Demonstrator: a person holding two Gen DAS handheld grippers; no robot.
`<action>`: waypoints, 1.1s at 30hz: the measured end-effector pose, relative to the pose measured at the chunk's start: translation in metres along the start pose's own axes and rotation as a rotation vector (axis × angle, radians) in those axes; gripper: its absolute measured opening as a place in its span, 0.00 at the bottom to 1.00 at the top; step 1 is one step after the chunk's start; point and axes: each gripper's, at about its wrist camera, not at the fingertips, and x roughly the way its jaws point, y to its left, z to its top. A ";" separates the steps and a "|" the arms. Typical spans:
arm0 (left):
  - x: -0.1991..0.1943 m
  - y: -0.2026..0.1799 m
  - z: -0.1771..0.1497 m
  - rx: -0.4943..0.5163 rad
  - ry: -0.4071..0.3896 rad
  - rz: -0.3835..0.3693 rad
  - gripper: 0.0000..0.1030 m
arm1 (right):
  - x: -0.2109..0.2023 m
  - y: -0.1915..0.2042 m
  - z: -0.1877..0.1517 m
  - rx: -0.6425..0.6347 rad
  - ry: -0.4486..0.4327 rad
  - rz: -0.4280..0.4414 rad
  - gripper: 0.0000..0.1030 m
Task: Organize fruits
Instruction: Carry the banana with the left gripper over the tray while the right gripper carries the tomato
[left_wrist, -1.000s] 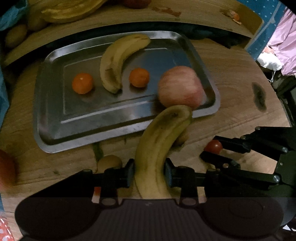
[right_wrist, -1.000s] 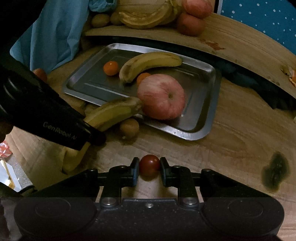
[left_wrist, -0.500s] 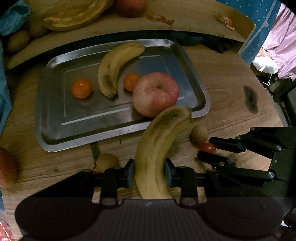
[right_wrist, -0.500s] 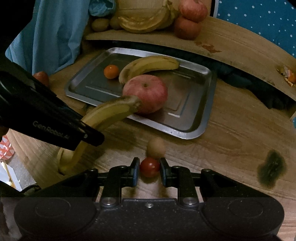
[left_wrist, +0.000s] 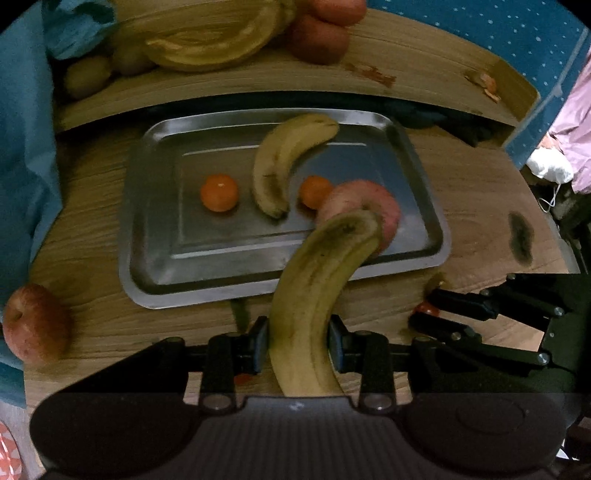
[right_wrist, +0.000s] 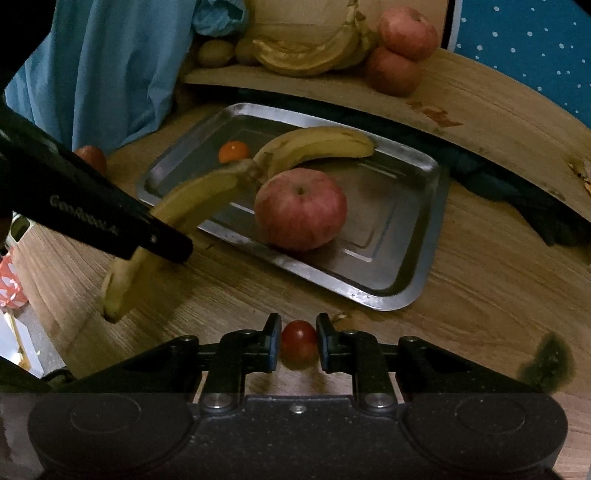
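Left gripper (left_wrist: 297, 341) clenched on a banana (left_wrist: 317, 295) at mid-length; stalk end runs out over the near rim of the metal tray (left_wrist: 155, 229) toward 12 o'clock and hides the lower left of the red apple (left_wrist: 373, 201) in the left wrist view. Blossom end is cut off behind the gripper body at 6 o'clock

Right gripper (right_wrist: 297, 341) grasps a cherry tomato (right_wrist: 298, 339), pads on both sides; in the left wrist view only a red sliver of it shows behind the black fingers at 4 o'clock

On the tray: second banana (left_wrist: 284, 162) lying toward 12 o'clock, one small orange (left_wrist: 219, 192) at 9 o'clock of it, another small orange (left_wrist: 314, 190) partly hidden behind the apple. In the right wrist view only one orange shows; the other is blocked

Small brownish thing just off the tray's near right corner (left_wrist: 437, 278), blurred, cannot identify. A red bit (left_wrist: 242, 377) under the left gripper's finger, mostly hidden

Loose apple (left_wrist: 35, 326) on the wooden table (left_wrist: 480, 236) at 9 o'clock, near the table edge. Raised shelf (right_wrist: 498, 107) at 12 o'clock carries more apples, bananas and kiwis, dim and soft

Open room: tray floor bare at 7–9 o'clock and along the right side past the apple; table clear at 3 o'clock apart from a dark stain (left_wrist: 521, 238)
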 end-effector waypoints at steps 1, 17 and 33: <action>0.000 0.002 0.000 -0.004 0.001 0.000 0.36 | 0.000 0.000 0.000 0.002 0.001 0.000 0.21; 0.008 0.003 0.004 0.013 0.014 -0.034 0.36 | 0.011 -0.006 -0.005 0.057 0.035 -0.014 0.22; -0.010 0.063 0.022 -0.103 -0.069 0.024 0.36 | -0.005 0.019 0.030 0.000 -0.079 0.033 0.22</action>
